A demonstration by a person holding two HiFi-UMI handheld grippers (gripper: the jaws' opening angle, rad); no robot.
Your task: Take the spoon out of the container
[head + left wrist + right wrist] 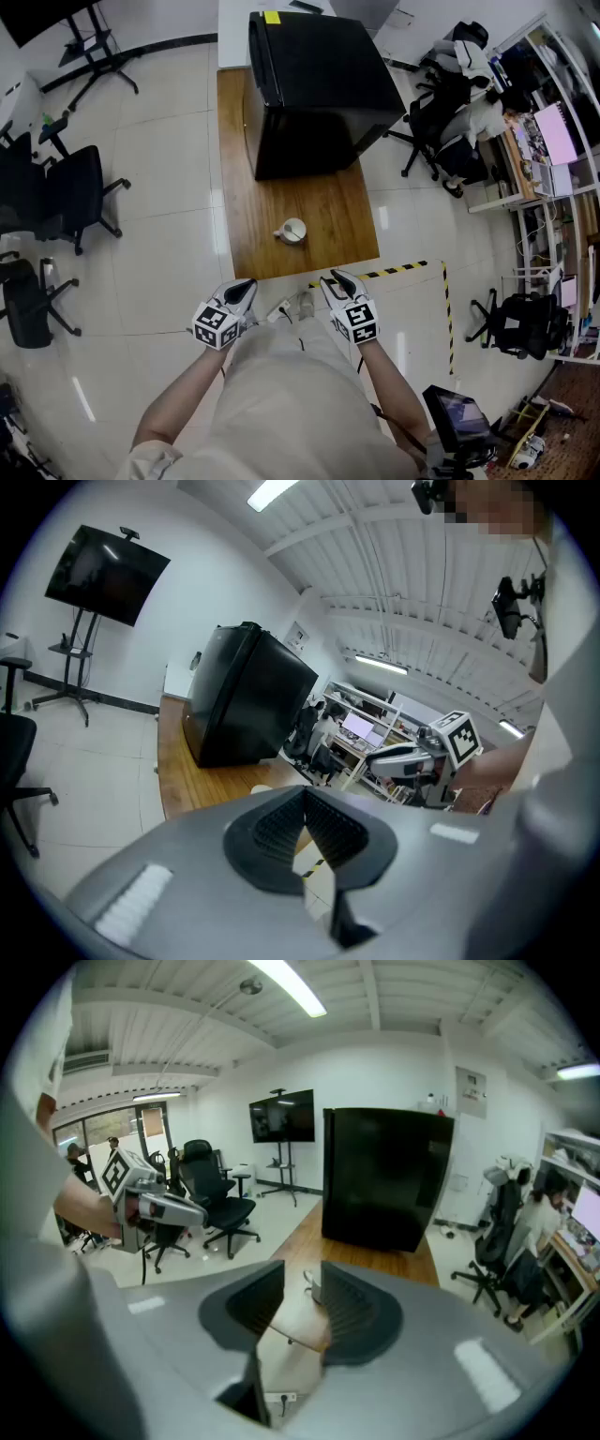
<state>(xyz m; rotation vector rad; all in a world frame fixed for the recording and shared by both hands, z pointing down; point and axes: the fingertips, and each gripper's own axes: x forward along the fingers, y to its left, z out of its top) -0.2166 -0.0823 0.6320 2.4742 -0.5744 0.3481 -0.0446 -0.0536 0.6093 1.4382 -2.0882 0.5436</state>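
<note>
A small white cup-like container [293, 230] stands on the wooden table [328, 216], near its front edge. A thin piece sticks out at its left, too small to tell if it is the spoon. Both grippers hover off the table, in front of that edge. My left gripper [244, 289] points at the table with its pads meeting at the tips [304, 797] and nothing in them. My right gripper [334, 279] is open with a narrow gap [302, 1274]. The container [313, 1286] shows far off through that gap. Nothing is held.
A big black cabinet [314, 89] fills the table's far half. Office chairs [75, 192] stand at the left. Yellow-black tape [403, 270] marks the floor at the right of the table. A power strip [281, 309] lies on the floor below. Desks, shelves and chairs [469, 122] crowd the right.
</note>
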